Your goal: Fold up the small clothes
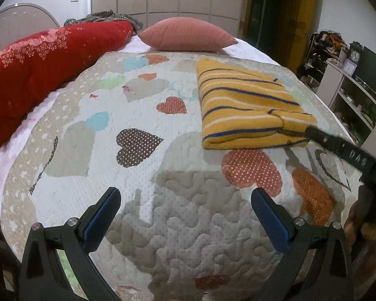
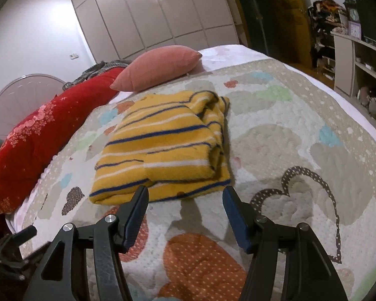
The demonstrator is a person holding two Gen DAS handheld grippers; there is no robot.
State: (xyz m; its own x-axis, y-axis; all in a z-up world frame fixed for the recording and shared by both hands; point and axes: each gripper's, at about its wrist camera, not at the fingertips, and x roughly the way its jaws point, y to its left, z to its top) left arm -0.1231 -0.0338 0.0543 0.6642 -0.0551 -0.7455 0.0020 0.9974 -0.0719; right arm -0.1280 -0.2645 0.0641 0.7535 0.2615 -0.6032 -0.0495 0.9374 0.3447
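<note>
A folded yellow garment (image 1: 243, 105) with blue and white stripes lies on a heart-patterned quilt (image 1: 188, 225), at the right of the left wrist view. My left gripper (image 1: 185, 192) hangs open over bare quilt, well short of the garment, with nothing between its blue pads. In the right wrist view the same garment (image 2: 163, 145) sits just beyond my right gripper (image 2: 185, 189), whose jaws stand open with their tips at the garment's near edge and nothing pressed between them. One black finger of the right gripper (image 1: 338, 145) reaches the garment's near right corner.
A pink pillow (image 1: 188, 33) and a red bolster (image 1: 45, 67) lie at the far and left sides of the bed. White shelves (image 1: 351, 87) with clutter stand past the bed's right edge. Wardrobe doors (image 2: 150, 12) fill the back wall.
</note>
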